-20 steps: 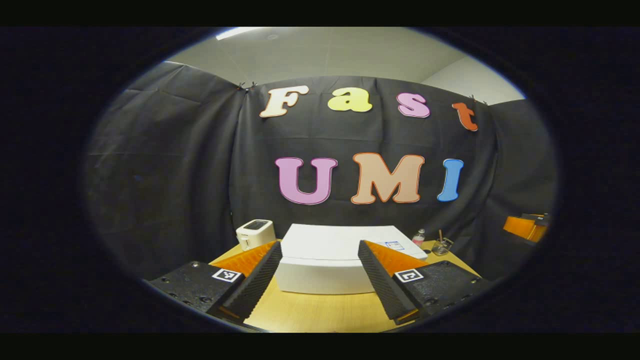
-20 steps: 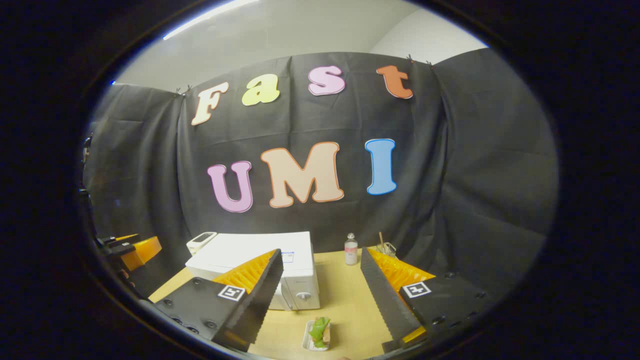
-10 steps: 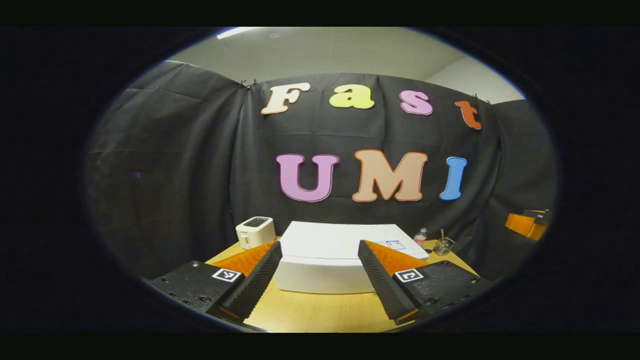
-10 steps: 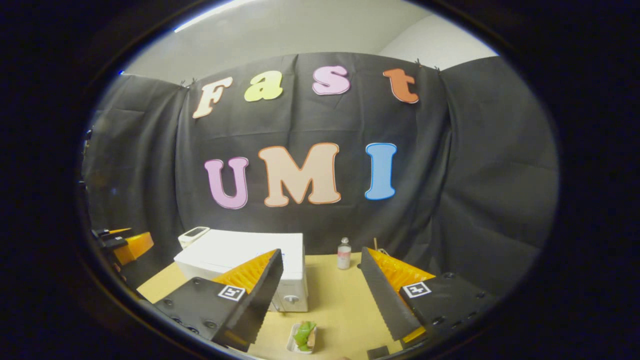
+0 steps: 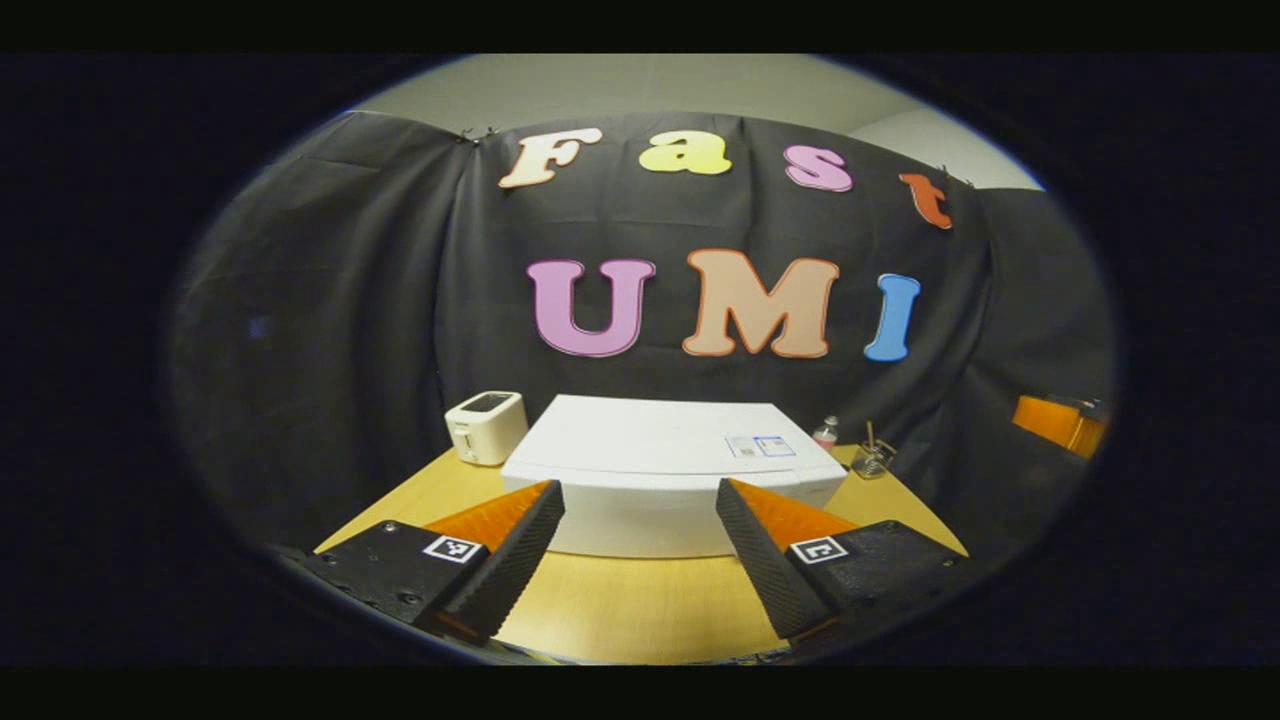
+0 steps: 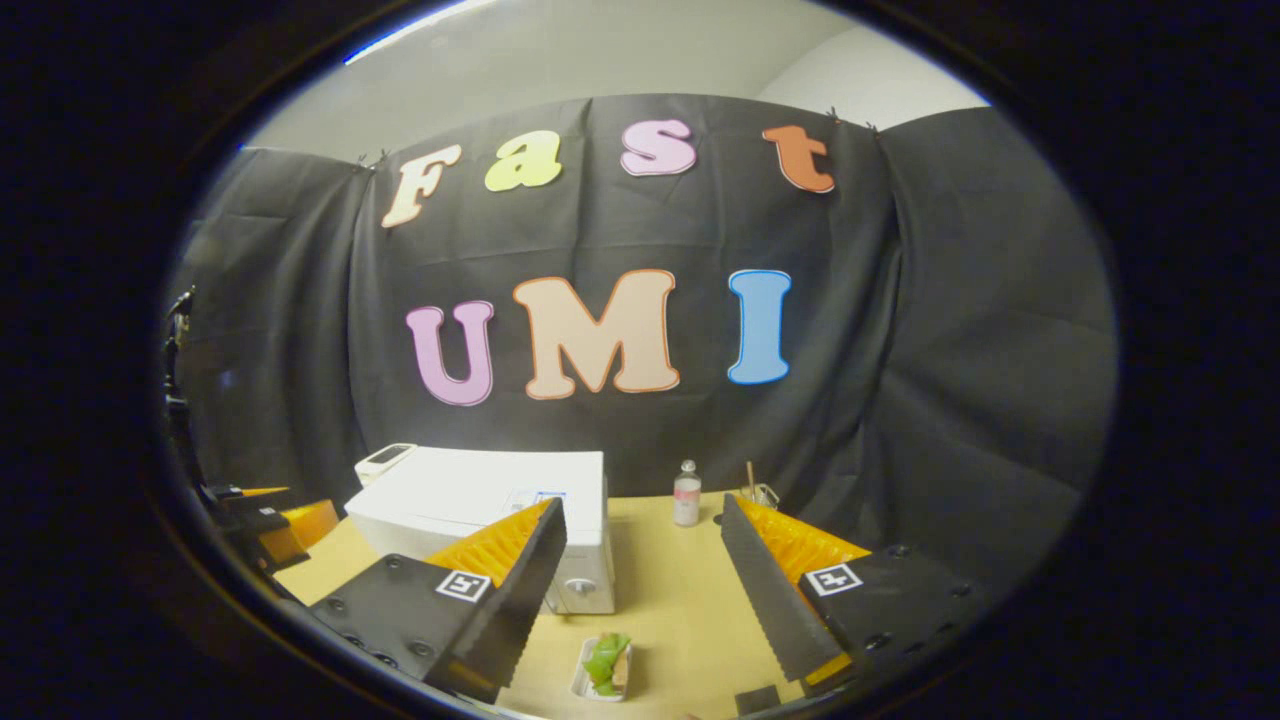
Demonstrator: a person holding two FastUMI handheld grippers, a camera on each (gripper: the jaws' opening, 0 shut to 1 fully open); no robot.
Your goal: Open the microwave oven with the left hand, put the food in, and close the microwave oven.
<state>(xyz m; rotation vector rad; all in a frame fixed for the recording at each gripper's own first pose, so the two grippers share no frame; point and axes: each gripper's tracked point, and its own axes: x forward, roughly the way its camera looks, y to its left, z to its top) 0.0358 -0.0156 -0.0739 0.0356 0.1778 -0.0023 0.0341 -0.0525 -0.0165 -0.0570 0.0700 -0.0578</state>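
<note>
Both grippers are hovering above the table [image 6: 680, 600], fingers spread apart: the left gripper [image 5: 640, 560] is facing the microwave [image 5: 660, 470], the right gripper [image 6: 640, 590] is hanging over the food [image 6: 603, 668].

Your left gripper [image 5: 640, 500] hangs in the air with its two ribbed wedge-shaped fingers [image 5: 515, 545] spread wide apart, nothing between them. Your right gripper [image 6: 642, 515] is the same: raised, ribbed fingers [image 6: 770, 590] wide apart, gripping nothing. Both point forward and slightly down.
</note>
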